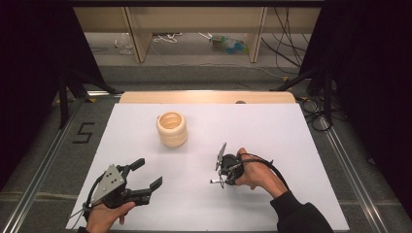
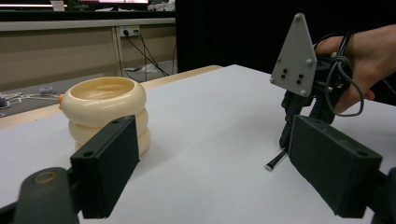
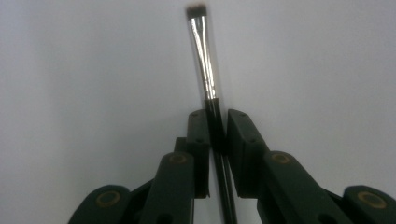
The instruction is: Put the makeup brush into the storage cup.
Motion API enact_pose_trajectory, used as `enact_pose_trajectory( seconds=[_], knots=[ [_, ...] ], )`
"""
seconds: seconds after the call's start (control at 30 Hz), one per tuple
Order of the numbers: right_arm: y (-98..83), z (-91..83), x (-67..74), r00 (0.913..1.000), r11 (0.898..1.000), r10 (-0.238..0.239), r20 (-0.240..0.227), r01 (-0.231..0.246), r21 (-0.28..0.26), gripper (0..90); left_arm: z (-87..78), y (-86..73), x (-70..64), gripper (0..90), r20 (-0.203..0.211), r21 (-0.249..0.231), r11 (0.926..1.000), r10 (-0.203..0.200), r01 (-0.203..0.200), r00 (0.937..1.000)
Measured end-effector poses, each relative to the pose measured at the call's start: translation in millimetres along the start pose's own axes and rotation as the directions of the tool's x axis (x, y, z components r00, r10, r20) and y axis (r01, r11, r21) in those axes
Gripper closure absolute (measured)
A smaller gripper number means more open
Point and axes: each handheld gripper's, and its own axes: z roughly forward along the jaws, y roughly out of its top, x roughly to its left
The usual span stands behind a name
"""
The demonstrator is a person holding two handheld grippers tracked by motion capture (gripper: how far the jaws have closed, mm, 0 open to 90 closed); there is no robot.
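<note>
Right gripper (image 3: 217,135) clamped on thin black-handled, silver-ferruled brush (image 3: 205,65), not yet lifted off white table (image 1: 272,126). Left gripper (image 1: 148,174) agape, empty. Cream ribbed ring-stacked holder (image 1: 172,128) well apart; transfer likely remains.

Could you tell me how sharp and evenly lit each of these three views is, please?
High view: white table bright, surroundings nearly black. Left gripper view: cream ringed cup fairly sharp, near claw pads soft. Right gripper view: blurred throughout, glare streaks along the brush ferrule held by the right claw.
</note>
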Motion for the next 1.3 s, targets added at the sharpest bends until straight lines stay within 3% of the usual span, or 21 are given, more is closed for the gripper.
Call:
enact_pose_trajectory(
  seconds=[0.47, 0.53, 0.57, 0.6, 0.7, 0.77, 0.9, 0.93, 0.97, 1.0, 1.03, 1.07, 1.1, 1.13, 1.17, 1.2, 1.3],
  knots=[
    [2.2, -0.1, 2.4, 1.0, 1.0, -0.002, 0.004, 0.002, 0.011, 83.9, -1.0, 0.5, 0.2, 16.2, -0.005, 0.011, 0.9999, 0.002, -0.002, 1.0],
    [1.9, 0.8, 0.7, 0.9992, 0.999, -0.035, 0.018, 0.035, 0.003, 84.0, -1.0, 0.5, 0.2, 16.2, -0.004, 0.01, 0.9999, 0.0, 0.0, 1.0],
    [2.2, -0.3, 3.2, 0.9999, 1.0, 0.002, 0.01, -0.002, 0.018, 84.0, -1.0, 0.5, 0.2, 16.2, -0.004, 0.011, 0.9999, 0.001, -0.001, 1.0],
    [2.0, -1.0, 2.4, 0.9998, 1.0, -0.01, 0.015, 0.01, 0.01, 84.0, -0.9, 0.6, 0.2, 16.2, -0.003, 0.01, 0.9999, 0.0, 0.0, 1.0],
    [-2.3, -9.9, -1.7, 0.9994, 0.998, 0.022, 0.028, -0.02, -0.054, 84.0, -1.2, 0.7, 0.2, 16.2, -0.001, 0.008, 1.0, 0.0, 0.0, 1.0],
    [-6.7, -20.1, -3.1, 0.9969, 0.989, 0.076, 0.02, -0.073, -0.129, 84.0, -1.2, 0.4, 0.4, 16.1, -0.002, 0.011, 0.9999, 0.0, 0.0, 1.0],
    [-14.0, -37.2, -8.8, 0.9919, 0.96, 0.121, 0.04, -0.106, -0.261, 84.0, -0.4, 0.1, 0.2, 16.2, 0.0, 0.006, 1.0, -0.003, 0.003, 1.0],
    [-15.1, -40.2, -10.0, 0.989, 0.942, 0.136, 0.059, -0.11, -0.318, 84.0, -1.0, 0.4, 0.1, 16.2, -0.004, 0.013, 0.9999, -0.003, 0.003, 1.0],
    [-15.1, -40.2, -10.0, 0.989, 0.942, 0.136, 0.059, -0.11, -0.318, 84.0, -1.0, 0.4, 0.1, 16.2, -0.004, 0.013, 0.9999, -0.003, 0.003, 1.0],
    [-16.1, -44.2, -11.8, 0.9873, 0.918, 0.146, 0.063, -0.111, -0.381, 84.0, -0.6, -0.1, -0.1, 16.1, -0.004, 0.011, 0.9999, -0.012, 0.012, 0.9999],
    [-16.3, -45.2, -11.8, 0.9841, 0.904, 0.163, 0.071, -0.12, -0.41, 84.0, -0.6, -0.3, 0.3, 16.2, -0.004, 0.011, 0.9999, -0.008, 0.008, 1.0],
    [-16.8, -46.7, -12.4, 0.9825, 0.884, 0.178, 0.055, -0.135, -0.448, 84.0, -0.6, -0.3, 0.4, 16.1, -0.003, 0.011, 0.9999, -0.007, 0.007, 1.0],
    [-16.8, -46.7, -12.4, 0.9825, 0.884, 0.178, 0.055, -0.135, -0.448, 84.0, -0.6, -0.3, 0.4, 16.1, -0.003, 0.011, 0.9999, -0.007, 0.007, 1.0],
    [-18.2, -47.2, -13.4, 0.9794, 0.847, 0.198, 0.037, -0.152, -0.509, 84.0, -0.5, -0.5, -0.3, 16.1, -0.003, 0.01, 0.9998, -0.015, 0.015, 0.9999],
    [-19.2, -47.1, -14.7, 0.9798, 0.834, 0.197, 0.033, -0.15, -0.532, 84.0, -0.5, -0.4, -0.4, 16.2, -0.002, 0.01, 0.9999, -0.013, 0.013, 0.9999],
    [-19.9, -46.3, -13.9, 0.975, 0.813, 0.221, 0.018, -0.174, -0.555, 84.0, -0.2, -0.4, -0.4, 16.2, -0.001, 0.011, 0.9999, -0.011, 0.011, 0.9999],
    [-21.8, -46.8, -15.1, 0.9743, 0.778, 0.225, 0.002, -0.179, -0.602, 84.0, 0.6, -0.8, -0.6, 16.2, 0.005, 0.016, 0.9999, -0.002, 0.002, 1.0]
  ],
)
